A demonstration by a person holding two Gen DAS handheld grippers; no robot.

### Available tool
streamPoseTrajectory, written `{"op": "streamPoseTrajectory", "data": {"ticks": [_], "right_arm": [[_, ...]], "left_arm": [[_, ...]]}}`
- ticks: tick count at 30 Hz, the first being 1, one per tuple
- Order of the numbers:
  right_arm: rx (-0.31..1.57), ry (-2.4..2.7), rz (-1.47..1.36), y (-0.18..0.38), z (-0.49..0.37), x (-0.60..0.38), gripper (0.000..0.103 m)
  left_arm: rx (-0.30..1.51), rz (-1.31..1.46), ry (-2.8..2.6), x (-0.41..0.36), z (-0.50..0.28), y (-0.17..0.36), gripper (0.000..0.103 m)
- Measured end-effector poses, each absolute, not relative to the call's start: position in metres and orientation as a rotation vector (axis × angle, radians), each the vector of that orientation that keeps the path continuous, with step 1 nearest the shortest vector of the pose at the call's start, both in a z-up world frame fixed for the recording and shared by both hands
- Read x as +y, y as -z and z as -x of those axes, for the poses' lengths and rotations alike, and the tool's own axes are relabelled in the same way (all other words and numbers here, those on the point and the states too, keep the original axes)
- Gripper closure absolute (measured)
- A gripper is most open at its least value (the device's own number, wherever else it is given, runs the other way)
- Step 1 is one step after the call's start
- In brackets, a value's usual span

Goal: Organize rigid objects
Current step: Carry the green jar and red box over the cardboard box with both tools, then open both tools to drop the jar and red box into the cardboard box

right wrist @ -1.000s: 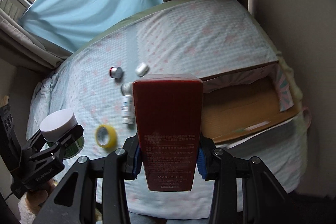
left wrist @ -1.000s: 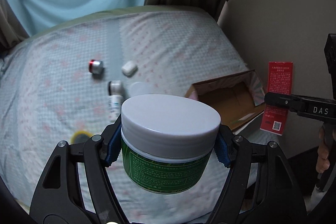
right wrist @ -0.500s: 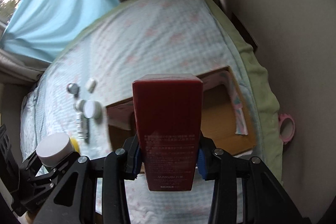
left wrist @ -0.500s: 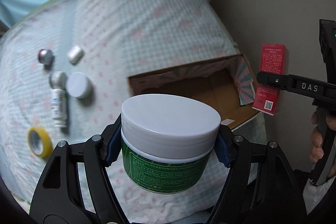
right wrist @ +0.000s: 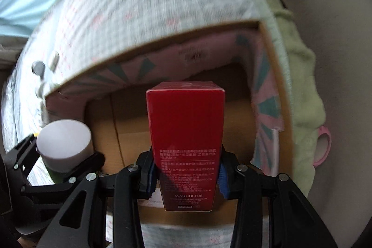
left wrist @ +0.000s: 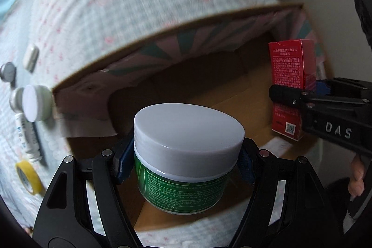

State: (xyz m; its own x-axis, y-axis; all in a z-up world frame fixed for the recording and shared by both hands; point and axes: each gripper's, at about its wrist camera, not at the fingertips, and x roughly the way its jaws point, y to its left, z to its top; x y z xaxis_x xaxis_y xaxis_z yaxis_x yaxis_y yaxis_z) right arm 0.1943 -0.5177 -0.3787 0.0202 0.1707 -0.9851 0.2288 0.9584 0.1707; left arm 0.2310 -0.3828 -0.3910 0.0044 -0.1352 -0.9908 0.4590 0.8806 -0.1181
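My left gripper (left wrist: pixel 186 166) is shut on a green jar with a white lid (left wrist: pixel 186 150) and holds it over the open cardboard box (left wrist: pixel 162 43). My right gripper (right wrist: pixel 186 176) is shut on a red carton (right wrist: pixel 186 131), upright over the same box (right wrist: pixel 269 76). The red carton also shows at the right of the left wrist view (left wrist: pixel 291 76), in the right gripper (left wrist: pixel 300 97). The jar and the left gripper show at the lower left of the right wrist view (right wrist: pixel 62 145).
On the patterned bedspread left of the box lie a white-lidded jar (left wrist: pixel 37 102), a white tube (left wrist: pixel 28 134), a yellow tape roll (left wrist: pixel 26 177), a silver cap (left wrist: pixel 8 71) and a white case (left wrist: pixel 31 57). A pink tape roll (right wrist: pixel 323 145) lies right of the box, by the wall.
Both grippers have moved forward and down from beside the bed to just over the open box, each still holding its object. The box now fills both views.
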Motion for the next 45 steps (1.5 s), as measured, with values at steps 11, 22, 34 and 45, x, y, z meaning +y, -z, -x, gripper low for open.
{"op": "streamPoseTrajectory", "data": {"ticks": [11, 22, 34, 45], "right_arm": [[1.633, 0.035, -0.258, 0.407, -0.199, -0.523, 0.065], [1.549, -0.04, -0.425, 0.39, -0.205, -0.532, 0.015], [1.484, -0.02, -0.407, 0.348, -0.19, -0.52, 0.0], [1.499, -0.001, -0.295, 0.286, -0.166, -0.496, 0.0]], "left_arm": [[1.532, -0.349, 0.466, -0.39, -0.235, 0.423, 0.034], [1.408, -0.31, 0.403, -0.375, -0.246, 0.377, 0.0], [1.37, -0.282, 0.403, -0.355, -0.237, 0.339, 0.0], [1.271, -0.225, 0.39, -0.313, -0.199, 0.264, 0.0]]}}
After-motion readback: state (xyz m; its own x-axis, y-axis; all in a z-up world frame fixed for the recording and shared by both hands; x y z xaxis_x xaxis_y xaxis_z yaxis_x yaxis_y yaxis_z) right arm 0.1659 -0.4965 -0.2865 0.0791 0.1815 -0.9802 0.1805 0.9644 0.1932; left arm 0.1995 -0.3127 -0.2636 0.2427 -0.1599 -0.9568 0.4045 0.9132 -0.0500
